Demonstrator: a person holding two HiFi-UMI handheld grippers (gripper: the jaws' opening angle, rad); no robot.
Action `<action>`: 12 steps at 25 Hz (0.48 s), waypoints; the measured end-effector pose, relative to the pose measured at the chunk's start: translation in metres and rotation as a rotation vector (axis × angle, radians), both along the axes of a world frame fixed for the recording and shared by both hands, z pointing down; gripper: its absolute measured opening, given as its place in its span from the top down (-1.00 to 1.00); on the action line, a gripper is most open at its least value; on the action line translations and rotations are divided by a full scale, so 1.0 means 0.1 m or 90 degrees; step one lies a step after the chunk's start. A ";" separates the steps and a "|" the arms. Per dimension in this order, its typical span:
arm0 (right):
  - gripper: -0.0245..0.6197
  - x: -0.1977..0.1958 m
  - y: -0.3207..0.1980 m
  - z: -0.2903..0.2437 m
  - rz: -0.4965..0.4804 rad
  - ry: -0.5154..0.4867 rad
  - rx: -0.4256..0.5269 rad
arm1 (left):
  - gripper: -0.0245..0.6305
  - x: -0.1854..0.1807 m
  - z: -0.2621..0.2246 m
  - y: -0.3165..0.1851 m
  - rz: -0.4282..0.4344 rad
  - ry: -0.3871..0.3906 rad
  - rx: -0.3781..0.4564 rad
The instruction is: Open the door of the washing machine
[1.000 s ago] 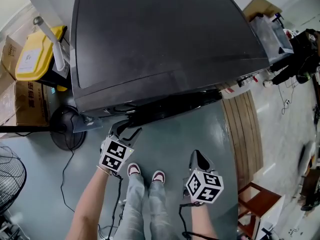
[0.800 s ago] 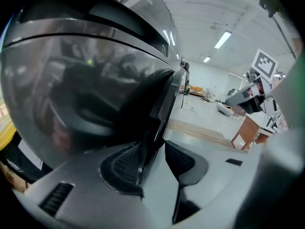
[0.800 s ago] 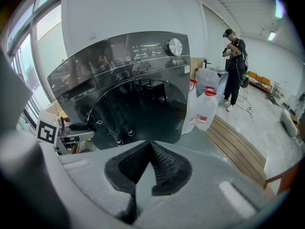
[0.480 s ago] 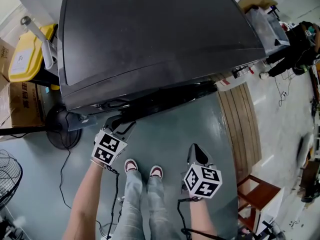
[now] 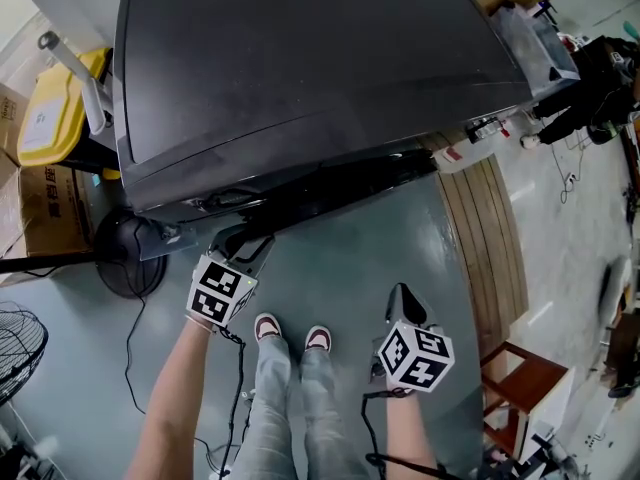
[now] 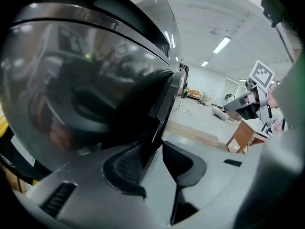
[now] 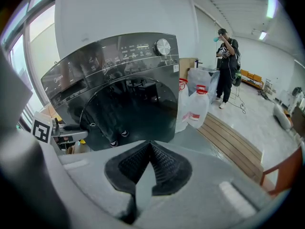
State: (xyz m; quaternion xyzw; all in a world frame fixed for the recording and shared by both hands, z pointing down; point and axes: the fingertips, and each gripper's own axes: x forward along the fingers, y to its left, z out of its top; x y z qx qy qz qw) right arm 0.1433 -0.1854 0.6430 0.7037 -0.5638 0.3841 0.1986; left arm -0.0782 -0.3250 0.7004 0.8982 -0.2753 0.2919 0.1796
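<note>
1. One dark washer [image 5: 300,68] fills the upper part of the head view, seen from above. Its round glass door [image 7: 126,111] is set in the front face, below a panel with one knob [image 7: 163,46].
2. Two grippers are seen in front of the washer. Two shoes [image 5: 267,326] are planted on the floor [image 5: 340,258] between them.
3. The left gripper [image 5: 240,240] is set at the door's left edge. Its jaws have just been closing, and the door's rim is clamped between the two pads [image 6: 126,163].
4. The right gripper [image 5: 402,298] is held apart from the washer, above the floor to the right of the shoes. Its jaws are closed together, with nothing between them.
5. Two white jugs [image 7: 198,109] are stood on the floor at the washer's right side, next to wooden boards [image 5: 490,238].
6. At the washer's left side, one yellow bin [image 5: 50,113] is seen. One dark round base [image 5: 125,258] rests on the floor near the washer's front left corner.
7. One standing person [image 7: 228,66] is seen well behind the jugs in the right gripper view.
</note>
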 end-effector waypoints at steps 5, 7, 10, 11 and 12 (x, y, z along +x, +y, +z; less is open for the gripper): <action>0.91 -0.06 0.06 0.02 -0.003 -0.001 -0.003 | 0.56 0.00 -0.01 -0.01 0.002 -0.002 -0.003; 0.91 -0.09 0.07 0.02 -0.003 -0.003 -0.003 | 0.56 0.01 -0.01 0.02 0.003 -0.005 -0.003; 0.91 -0.15 0.09 0.01 -0.007 -0.008 -0.001 | 0.61 0.04 0.02 0.19 0.030 -0.010 -0.009; 0.90 -0.16 0.09 0.01 -0.008 -0.008 0.000 | 0.62 0.06 0.03 0.25 0.035 -0.009 -0.009; 0.90 -0.16 0.09 0.00 -0.008 -0.008 0.002 | 0.62 0.07 0.03 0.30 0.035 -0.006 -0.008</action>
